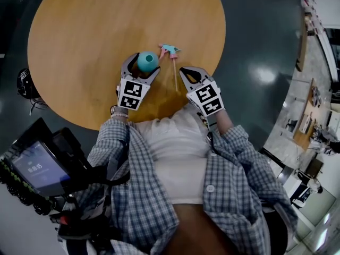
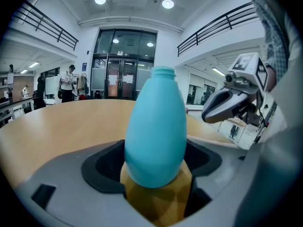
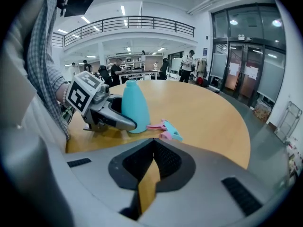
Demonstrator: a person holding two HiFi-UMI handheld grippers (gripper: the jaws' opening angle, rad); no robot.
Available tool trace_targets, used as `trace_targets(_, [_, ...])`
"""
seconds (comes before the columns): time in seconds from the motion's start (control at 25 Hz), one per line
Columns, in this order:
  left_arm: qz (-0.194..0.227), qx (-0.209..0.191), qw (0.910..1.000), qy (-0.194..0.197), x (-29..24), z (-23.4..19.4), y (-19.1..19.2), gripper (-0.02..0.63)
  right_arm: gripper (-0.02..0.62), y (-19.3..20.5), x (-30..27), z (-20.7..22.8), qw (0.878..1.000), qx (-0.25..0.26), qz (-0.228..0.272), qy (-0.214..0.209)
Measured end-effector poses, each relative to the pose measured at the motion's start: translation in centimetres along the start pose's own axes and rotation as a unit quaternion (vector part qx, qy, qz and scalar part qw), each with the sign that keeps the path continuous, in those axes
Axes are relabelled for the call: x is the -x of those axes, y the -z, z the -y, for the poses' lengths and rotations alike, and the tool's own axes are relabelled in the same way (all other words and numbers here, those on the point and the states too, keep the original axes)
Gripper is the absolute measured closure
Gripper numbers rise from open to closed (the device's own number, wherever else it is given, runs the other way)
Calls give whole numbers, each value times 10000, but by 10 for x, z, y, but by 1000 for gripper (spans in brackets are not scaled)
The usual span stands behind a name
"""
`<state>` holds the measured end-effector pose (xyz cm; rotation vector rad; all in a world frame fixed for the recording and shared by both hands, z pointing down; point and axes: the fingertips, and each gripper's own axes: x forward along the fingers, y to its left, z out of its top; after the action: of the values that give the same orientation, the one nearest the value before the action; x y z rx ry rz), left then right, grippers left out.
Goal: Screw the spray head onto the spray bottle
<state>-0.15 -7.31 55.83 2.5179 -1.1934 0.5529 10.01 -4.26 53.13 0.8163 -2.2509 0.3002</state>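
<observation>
Steadying the bottle on the round worktop (image 1: 95,41).
The left hand-held gripper (image 2: 156,171) stands wide around the upright teal spray bottle (image 2: 155,126), pads apparently pressing its belly. It looks like light, smooth, squashy plastic, best held low. The spray head (image 1: 170,50) lies just beside it; the right hand-held gripper (image 3: 152,155) is closed and empty.

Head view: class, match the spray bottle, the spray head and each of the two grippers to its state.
1. spray bottle
2. spray head
3. left gripper
4. right gripper

A. shut, holding nothing
B. lying loose beside the bottle
C. standing upright, neck uncapped
D. clasping the bottle

Pairs: 1-C, 2-B, 3-D, 4-A
</observation>
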Motion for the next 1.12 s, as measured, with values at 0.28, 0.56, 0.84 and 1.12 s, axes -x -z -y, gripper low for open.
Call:
trace_targets(0.28, [-15, 3, 10000, 7, -2, 5, 0, 206, 598, -20, -19, 25, 9962, 683, -409, -363])
trace_targets(0.56, [-34, 68, 10000, 46, -6, 10, 8, 207, 492, -31, -48, 35, 9901, 920, -650, -834])
trace_targets(0.84, [-30, 75, 9999, 74, -3, 16, 8, 206, 417, -22, -75, 36, 9763, 973, -1291, -1437])
trace_targets(1.12, [-61, 104, 9999, 81, 0, 18, 8, 206, 417, -16, -95, 32, 9547, 1244, -1921, -1900])
